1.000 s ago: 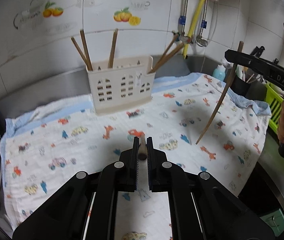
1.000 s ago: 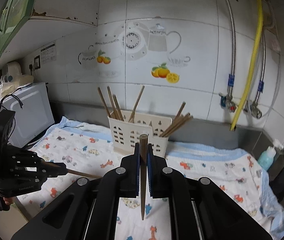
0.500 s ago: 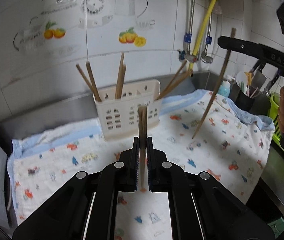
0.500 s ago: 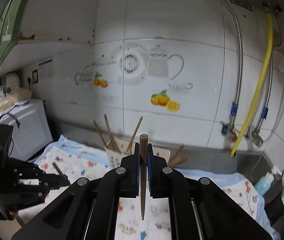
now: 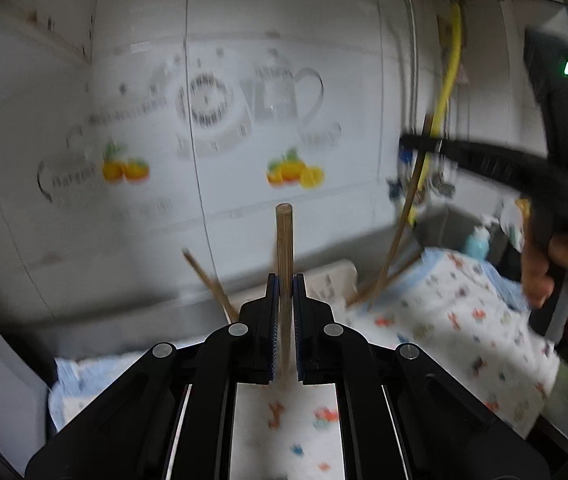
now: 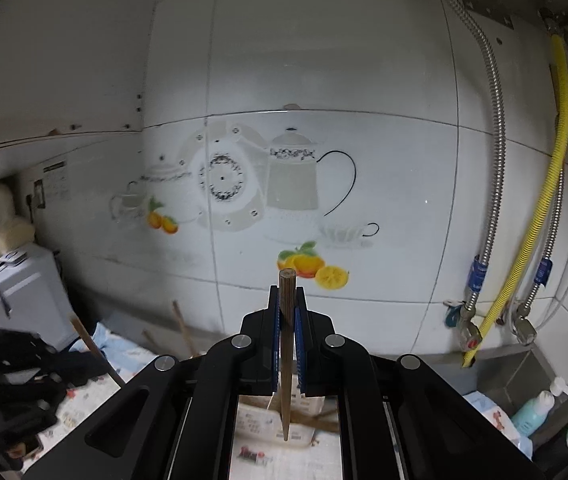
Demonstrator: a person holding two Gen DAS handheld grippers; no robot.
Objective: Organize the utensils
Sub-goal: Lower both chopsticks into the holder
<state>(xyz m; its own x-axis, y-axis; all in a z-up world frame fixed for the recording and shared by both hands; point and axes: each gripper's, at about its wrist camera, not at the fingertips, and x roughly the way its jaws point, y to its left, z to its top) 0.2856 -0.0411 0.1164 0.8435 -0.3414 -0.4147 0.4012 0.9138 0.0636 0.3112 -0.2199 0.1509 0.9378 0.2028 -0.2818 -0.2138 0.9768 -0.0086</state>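
Tiled wall [image 6: 323, 60] backs cartoon-print cloth [image 5: 455, 320].

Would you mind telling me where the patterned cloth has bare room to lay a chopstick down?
The printed white cloth looks bare to the right of the white slotted utensil holder, out to its blue-edged corner by the blue bottle. It is crowded at the holder, where wooden chopsticks lean outward, and at the left, where the left gripper holds one.

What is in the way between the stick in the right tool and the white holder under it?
Nothing visible. The right tool is shut on its chopstick, whose tip hangs above the white holder. Only the chopsticks already leaning in the holder crowd the opening.
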